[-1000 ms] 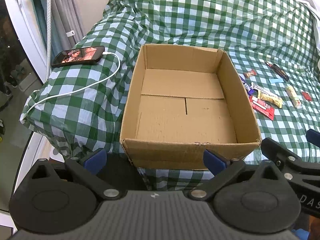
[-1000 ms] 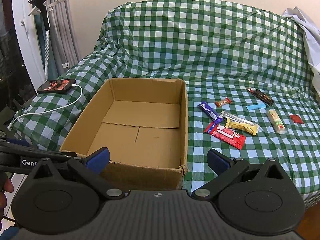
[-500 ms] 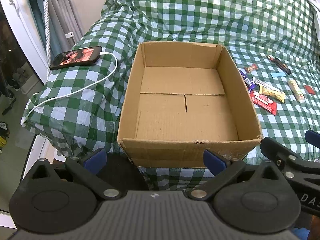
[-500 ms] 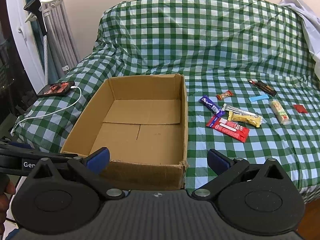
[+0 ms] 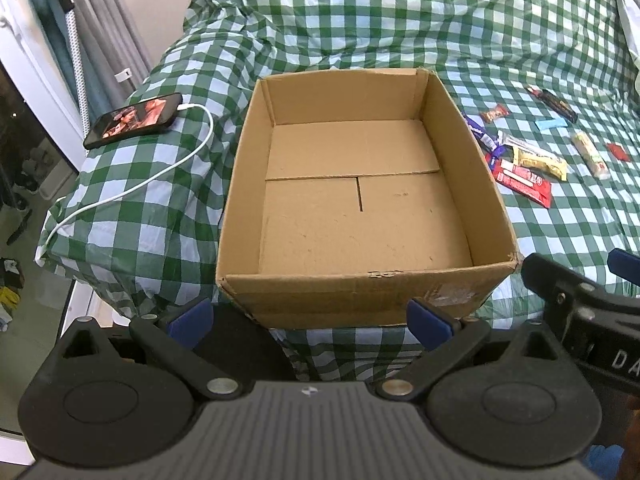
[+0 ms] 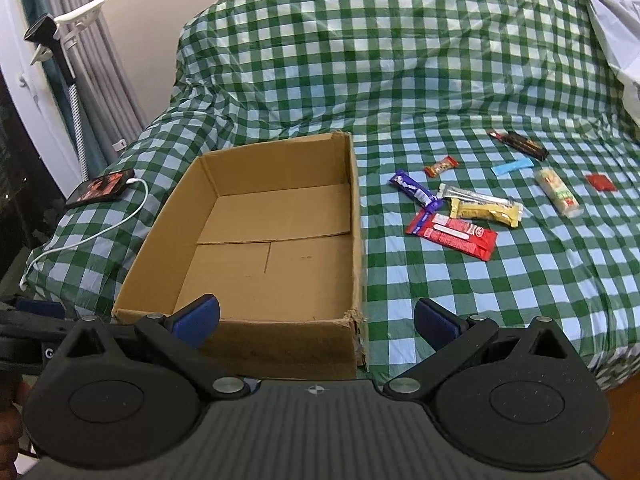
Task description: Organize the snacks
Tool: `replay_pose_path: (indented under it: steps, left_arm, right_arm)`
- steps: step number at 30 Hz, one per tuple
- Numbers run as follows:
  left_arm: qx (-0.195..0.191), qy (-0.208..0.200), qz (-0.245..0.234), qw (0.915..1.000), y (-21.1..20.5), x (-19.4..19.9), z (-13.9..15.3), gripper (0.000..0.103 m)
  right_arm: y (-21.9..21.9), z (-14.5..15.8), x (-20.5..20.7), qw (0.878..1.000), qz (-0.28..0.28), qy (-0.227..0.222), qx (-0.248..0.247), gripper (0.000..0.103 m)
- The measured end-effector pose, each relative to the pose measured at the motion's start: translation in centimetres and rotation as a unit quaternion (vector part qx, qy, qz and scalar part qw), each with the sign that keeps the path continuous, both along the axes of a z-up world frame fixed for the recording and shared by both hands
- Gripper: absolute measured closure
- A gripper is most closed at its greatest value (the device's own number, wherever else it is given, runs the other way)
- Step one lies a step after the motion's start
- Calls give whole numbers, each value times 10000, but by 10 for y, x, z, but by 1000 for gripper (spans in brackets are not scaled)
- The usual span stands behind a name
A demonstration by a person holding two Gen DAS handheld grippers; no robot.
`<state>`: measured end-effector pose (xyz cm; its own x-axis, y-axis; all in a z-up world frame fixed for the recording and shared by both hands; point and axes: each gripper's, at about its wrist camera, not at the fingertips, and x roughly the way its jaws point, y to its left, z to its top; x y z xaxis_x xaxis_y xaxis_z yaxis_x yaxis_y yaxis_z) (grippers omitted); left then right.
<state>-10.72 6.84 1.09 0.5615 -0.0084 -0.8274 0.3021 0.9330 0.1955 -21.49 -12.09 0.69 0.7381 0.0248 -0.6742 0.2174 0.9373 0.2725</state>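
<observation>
An open, empty cardboard box point(image 5: 486, 184) sits on the green checked bed; it also shows in the right wrist view point(image 6: 356, 216). Several snack bars lie to its right: a red bar point(image 6: 454, 234), a yellow bar point(image 6: 486, 211), a purple bar point(image 6: 416, 189), a small orange-red bar point(image 6: 440, 166), a blue strip point(image 6: 512, 167), a pale bar point(image 6: 558, 193), a dark bar point(image 6: 520, 145) and a small red packet point(image 6: 600, 182). My left gripper point(image 5: 308, 316) is open and empty before the box's near wall. My right gripper point(image 6: 316, 316) is open and empty near the box's front right corner.
A phone point(image 5: 134, 120) with a white charging cable point(image 5: 160, 170) lies on the bed left of the box. The bed's edge drops off at the left and front. Grey curtains and a lamp stand point(image 6: 60, 64) are at the far left. White cloth point(image 6: 600, 28) lies at the far right.
Both grippers have risen and tilted a little, so the box and snacks sit lower and nearer in view. Nothing was picked up or moved.
</observation>
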Motion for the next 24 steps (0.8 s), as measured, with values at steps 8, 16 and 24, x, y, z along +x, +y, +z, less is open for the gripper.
replay_pose_path:
  steps: [8, 16, 24]
  left_arm:
    - [125, 19, -118, 9999, -17, 0, -2, 0]
    - [236, -2, -300, 9993, -43, 3, -3, 0]
    - [241, 10, -677, 9974, -93, 16, -4, 0]
  right_arm:
    - [-21, -8, -4, 9995, -214, -180, 150, 0]
    - [-52, -17, -12, 9979, -561, -227, 209, 0]
    - [-102, -23, -23, 9924, -1226, -84, 78, 0]
